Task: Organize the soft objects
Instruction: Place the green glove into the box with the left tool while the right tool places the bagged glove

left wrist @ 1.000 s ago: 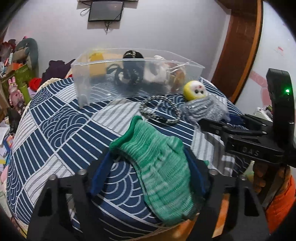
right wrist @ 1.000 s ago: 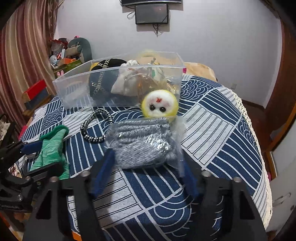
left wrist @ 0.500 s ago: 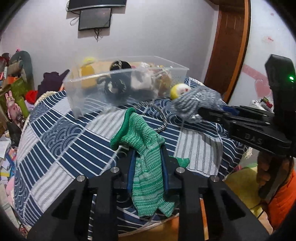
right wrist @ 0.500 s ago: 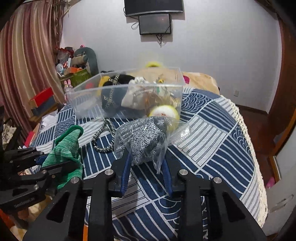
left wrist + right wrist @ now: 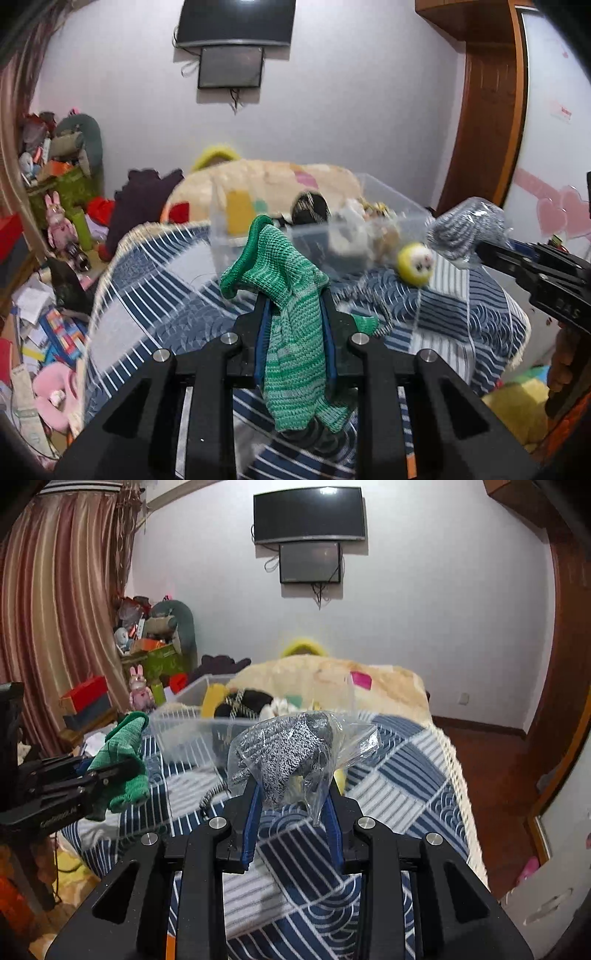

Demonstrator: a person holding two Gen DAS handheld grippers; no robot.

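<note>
My left gripper [image 5: 295, 306] is shut on a green knitted sock [image 5: 291, 295] and holds it up above the table; the sock also shows in the right wrist view [image 5: 123, 760]. My right gripper [image 5: 293, 786] is shut on a grey knitted item in a clear plastic bag [image 5: 295, 749], lifted off the table; it also shows in the left wrist view [image 5: 465, 236]. A clear plastic bin [image 5: 376, 192] with several soft things stands behind on the blue patterned tablecloth [image 5: 147, 295]. A yellow ball with a face [image 5: 415, 264] lies by the bin.
A black-and-white cord loop [image 5: 212, 795] lies on the table, partly hidden by my right gripper. A bed with a beige blanket [image 5: 325, 675] is behind the table. Clutter and toys [image 5: 55, 229] fill the floor at left. A wooden door frame [image 5: 480, 110] stands at right.
Both grippers, open around their items a second ago, closed on the sock and the bagged item and then lifted them higher off the table, toward the bin.
</note>
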